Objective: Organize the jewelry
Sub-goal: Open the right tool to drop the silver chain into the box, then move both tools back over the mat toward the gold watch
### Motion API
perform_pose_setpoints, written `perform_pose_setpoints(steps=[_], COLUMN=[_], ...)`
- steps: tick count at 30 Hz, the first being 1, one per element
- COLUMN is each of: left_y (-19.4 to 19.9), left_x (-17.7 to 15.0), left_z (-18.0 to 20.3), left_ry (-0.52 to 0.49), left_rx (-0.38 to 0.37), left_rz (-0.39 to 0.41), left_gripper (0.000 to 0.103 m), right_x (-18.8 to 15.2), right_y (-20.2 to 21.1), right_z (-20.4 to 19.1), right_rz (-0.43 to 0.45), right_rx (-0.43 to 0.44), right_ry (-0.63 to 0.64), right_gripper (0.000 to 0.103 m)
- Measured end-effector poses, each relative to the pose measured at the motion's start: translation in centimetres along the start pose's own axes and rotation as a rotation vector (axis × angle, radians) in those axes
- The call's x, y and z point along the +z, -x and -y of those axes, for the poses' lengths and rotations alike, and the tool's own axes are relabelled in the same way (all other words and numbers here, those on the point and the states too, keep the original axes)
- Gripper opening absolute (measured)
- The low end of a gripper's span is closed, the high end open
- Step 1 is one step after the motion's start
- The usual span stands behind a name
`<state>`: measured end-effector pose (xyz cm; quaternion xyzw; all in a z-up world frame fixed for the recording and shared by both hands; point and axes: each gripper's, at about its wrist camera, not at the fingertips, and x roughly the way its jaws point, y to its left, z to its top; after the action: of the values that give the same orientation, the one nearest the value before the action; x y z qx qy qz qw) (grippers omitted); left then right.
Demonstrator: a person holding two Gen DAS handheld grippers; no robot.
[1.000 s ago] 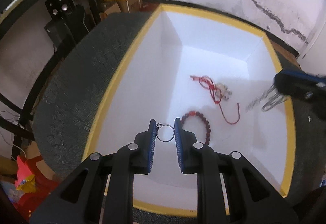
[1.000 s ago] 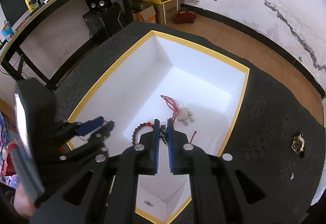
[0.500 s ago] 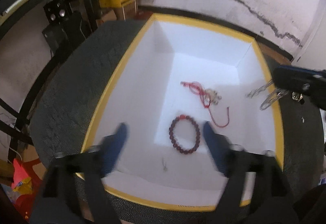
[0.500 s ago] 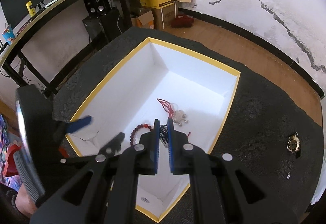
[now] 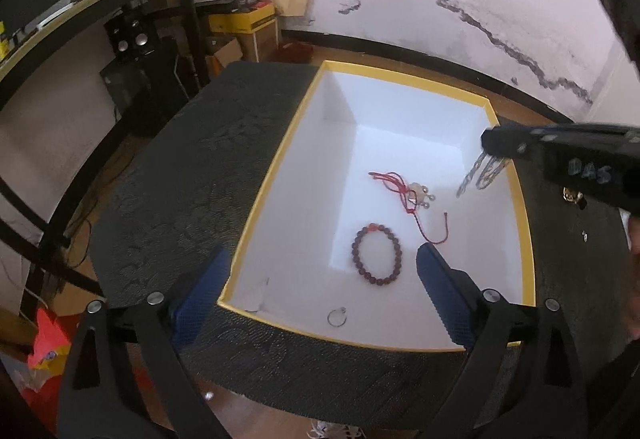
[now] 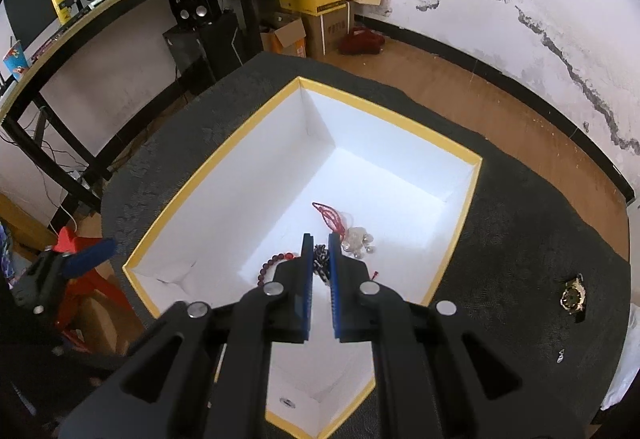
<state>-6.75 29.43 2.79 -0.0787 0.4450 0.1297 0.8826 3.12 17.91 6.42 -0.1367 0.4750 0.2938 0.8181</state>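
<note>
Left gripper (image 5: 322,271) gapes empty; right gripper (image 6: 320,259) pinches what looks like a chain (image 5: 478,175).

My pads (image 5: 440,291) are ribbed blue rubber on matt black plastic. The box (image 5: 276,167) looks like smooth white card, yellow-edged. The cloth (image 5: 192,175) is rough and dark; the chain (image 5: 482,173) at 3 o'clock is shiny metal.

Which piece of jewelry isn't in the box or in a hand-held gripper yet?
The watch: it lies on the dark mat right of the box, unlike the bracelet, ring and cord inside.
</note>
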Motion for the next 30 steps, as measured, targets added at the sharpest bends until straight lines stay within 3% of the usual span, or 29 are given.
perform_pose_setpoints(steps=[13, 21, 22, 23, 25, 27, 30], left_y=[0.4, 0.7, 0.7, 0.9, 1.1, 1.4, 1.9], left_x=[-0.1, -0.1, -0.1, -0.1, 0.0, 0.1, 0.2], left_z=[-1.1, -0.7, -0.6, -0.5, -0.6, -0.6, -0.4], left_ry=[0.019, 0.009, 0.006, 0.001, 0.0, 0.001, 0.002], left_rx=[0.0, 0.007, 0.005, 0.006, 0.014, 0.016, 0.02], left_rz=[-0.004, -0.001, -0.001, 0.001, 0.005, 0.008, 0.01], left_gripper=[0.092, 0.092, 0.092, 0.092, 0.092, 0.092, 0.092], right_x=[-1.5, -1.6, -1.6, -1.7, -1.6, -1.4, -1.4], right_y=[-7.6, -8.3, -8.3, -8.2, -7.4, -6.6, -4.9], right_z=[-0.4, -0.6, -0.5, -0.4, -0.2, -0.1, 0.3], right_rz=[-0.12, -0.128, -0.13, -0.133, -0.099, -0.076, -0.055], right_rx=[-0.075, -0.095, -0.097, -0.097, -0.075, -0.073, -0.049], right_ry=[0.016, 0.014, 0.014, 0.011, 0.001, 0.007, 0.007], right_gripper=[0.008, 0.009, 0.016, 0.047, 0.071, 0.075, 0.091])
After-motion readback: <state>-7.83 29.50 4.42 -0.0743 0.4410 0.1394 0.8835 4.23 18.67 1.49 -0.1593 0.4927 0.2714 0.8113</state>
